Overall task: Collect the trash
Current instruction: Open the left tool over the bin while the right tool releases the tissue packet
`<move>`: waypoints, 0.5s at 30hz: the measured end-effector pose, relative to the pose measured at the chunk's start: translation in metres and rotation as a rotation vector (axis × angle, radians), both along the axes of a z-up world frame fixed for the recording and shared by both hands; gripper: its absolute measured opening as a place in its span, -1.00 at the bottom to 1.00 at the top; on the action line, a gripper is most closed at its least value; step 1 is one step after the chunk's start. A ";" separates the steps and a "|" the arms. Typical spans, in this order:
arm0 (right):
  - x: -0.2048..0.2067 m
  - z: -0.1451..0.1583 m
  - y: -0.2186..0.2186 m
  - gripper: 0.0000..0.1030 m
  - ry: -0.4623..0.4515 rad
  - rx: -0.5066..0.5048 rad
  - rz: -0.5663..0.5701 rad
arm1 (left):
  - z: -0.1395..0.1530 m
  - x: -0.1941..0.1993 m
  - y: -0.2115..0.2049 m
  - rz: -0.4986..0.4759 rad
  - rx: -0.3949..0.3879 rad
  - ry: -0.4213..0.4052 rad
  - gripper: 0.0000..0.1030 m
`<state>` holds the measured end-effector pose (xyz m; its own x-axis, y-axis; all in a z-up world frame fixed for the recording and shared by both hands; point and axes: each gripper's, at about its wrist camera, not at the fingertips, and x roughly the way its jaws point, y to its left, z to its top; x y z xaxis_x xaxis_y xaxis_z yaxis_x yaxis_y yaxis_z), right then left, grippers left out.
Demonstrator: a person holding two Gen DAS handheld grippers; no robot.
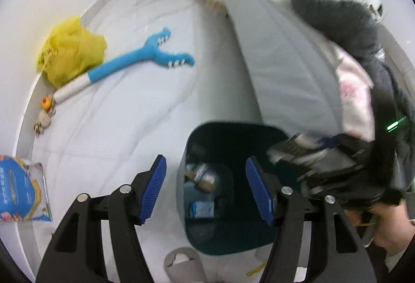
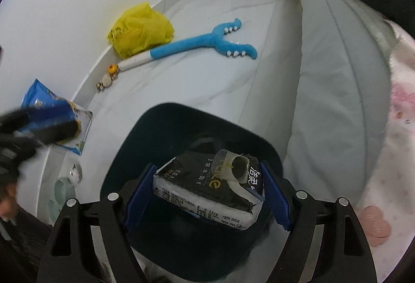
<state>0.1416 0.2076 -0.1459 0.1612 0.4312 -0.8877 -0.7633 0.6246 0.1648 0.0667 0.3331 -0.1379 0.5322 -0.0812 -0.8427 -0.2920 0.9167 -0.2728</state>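
White floor tiles run beside the bed (image 2: 324,91). My right jaws (image 2: 207,188) clamp a black tissue pack (image 2: 205,189) directly over the dark bin (image 2: 145,132). My left jaws (image 1: 206,189) gape empty above that bin; a yellow bag (image 1: 72,49) lies at ten o'clock.

The floor (image 2: 212,80) looks like glossy pale tile with faint marbling. On it beside the dark matt plastic bin (image 2: 145,143) lie a fuzzy blue cloth toy (image 2: 197,45) and a crinkled yellow plastic bag (image 2: 140,28). Over the bin, a black tissue pack (image 2: 207,187) shows shiny film wrap. The tongs' blue pads (image 1: 153,189) are ribbed rubber.
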 end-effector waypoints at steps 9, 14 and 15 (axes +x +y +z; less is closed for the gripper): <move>-0.017 -0.024 0.015 0.56 0.019 -0.067 0.065 | 0.046 0.005 -0.004 -0.033 0.020 -0.150 0.19; -0.023 -0.034 0.020 0.61 0.033 -0.107 0.087 | 0.060 0.006 -0.005 -0.041 0.043 -0.181 0.11; -0.023 -0.034 0.020 0.61 0.028 -0.114 0.086 | 0.064 0.007 -0.006 -0.043 0.051 -0.189 0.10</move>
